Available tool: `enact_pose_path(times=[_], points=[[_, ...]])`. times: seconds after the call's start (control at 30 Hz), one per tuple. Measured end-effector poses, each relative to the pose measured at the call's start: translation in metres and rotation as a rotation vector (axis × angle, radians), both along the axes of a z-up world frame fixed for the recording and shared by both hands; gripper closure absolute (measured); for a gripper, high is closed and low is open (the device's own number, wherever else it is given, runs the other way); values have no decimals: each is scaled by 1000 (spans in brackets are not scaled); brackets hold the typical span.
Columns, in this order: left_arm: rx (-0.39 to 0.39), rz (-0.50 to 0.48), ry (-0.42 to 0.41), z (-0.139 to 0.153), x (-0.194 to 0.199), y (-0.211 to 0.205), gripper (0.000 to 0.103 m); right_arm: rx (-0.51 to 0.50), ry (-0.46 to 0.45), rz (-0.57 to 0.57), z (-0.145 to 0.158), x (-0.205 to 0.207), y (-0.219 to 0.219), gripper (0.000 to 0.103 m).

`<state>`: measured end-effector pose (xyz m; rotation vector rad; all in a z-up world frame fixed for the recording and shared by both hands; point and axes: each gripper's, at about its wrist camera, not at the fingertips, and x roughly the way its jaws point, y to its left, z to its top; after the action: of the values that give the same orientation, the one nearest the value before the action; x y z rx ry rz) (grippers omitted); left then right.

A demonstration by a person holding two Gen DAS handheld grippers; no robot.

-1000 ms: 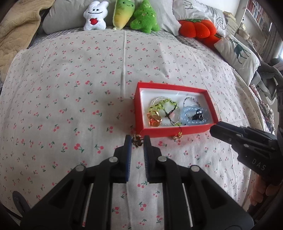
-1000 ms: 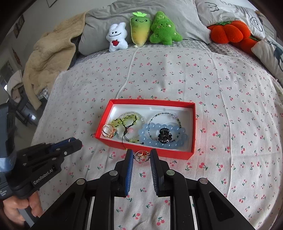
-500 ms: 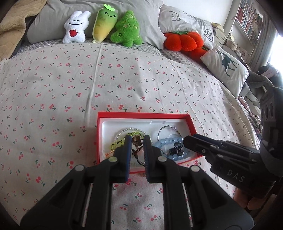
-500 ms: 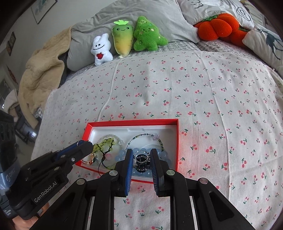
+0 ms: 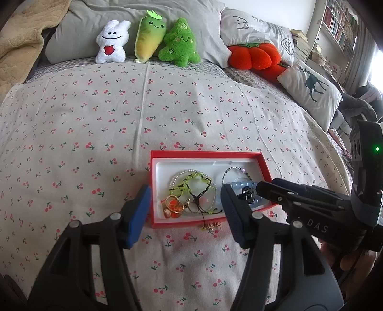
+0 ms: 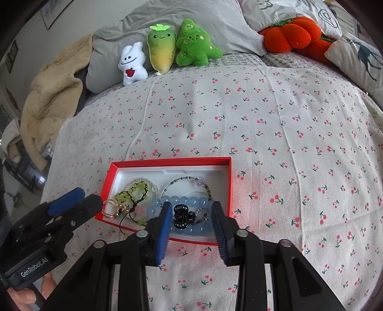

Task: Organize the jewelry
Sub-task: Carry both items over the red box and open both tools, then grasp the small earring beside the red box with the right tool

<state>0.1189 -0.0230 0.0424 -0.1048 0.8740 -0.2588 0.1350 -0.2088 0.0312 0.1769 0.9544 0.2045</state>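
We note the red box (image 6: pixel 228 181) lying on the cherry-print bedspread (image 6: pixel 287 134), its white lining crowded with jewelry. In it we see a blue bead bracelet (image 6: pixel 182 200), and on that bracelet a small black claw clip (image 6: pixel 183 216) with a silvery ring (image 6: pixel 202 213) just beside it. A thin dark beaded bracelet (image 6: pixel 189 179) curves toward the far wall; a green beaded bracelet (image 5: pixel 191 183) with a dark cord fills the other half, with orange-and-gold rings (image 5: pixel 172 207) by the near wall. One small gold piece (image 5: pixel 213 224) lies on the cloth just outside the near wall. The right gripper (image 6: pixel 191 227) hangs over the near edge of the box, jaws spreading apart, the clip and ring seen in the gap but untouched by the pads. The left gripper (image 5: pixel 185 213) hovers likewise above the ring end, jaws widening, nothing pinched. Farther back, three plush toys (image 5: pixel 148 43) lean on a grey pillow (image 5: pixel 95 21), an orange pumpkin cushion (image 5: pixel 253 56) to one side, a beige blanket (image 6: pixel 52 95) to the other.
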Motion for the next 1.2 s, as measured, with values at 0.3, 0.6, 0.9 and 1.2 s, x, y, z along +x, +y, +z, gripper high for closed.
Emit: enact_pose_path(times=[0.3,0.6,0.9,1.2], points=[[128,25,136,-15,-17,15,28,-28,46,-50,2,-20,-7,33],[46,22,283,-51,-13,13,48,-19,196,-58,-31,-22,1,48],[-7,-2,240,-69,7,-1,89,-22,170,9,-51,-3,19,60],[-43,5,246,-82,25,2,89,-21,149,66,-59,6,26,67]])
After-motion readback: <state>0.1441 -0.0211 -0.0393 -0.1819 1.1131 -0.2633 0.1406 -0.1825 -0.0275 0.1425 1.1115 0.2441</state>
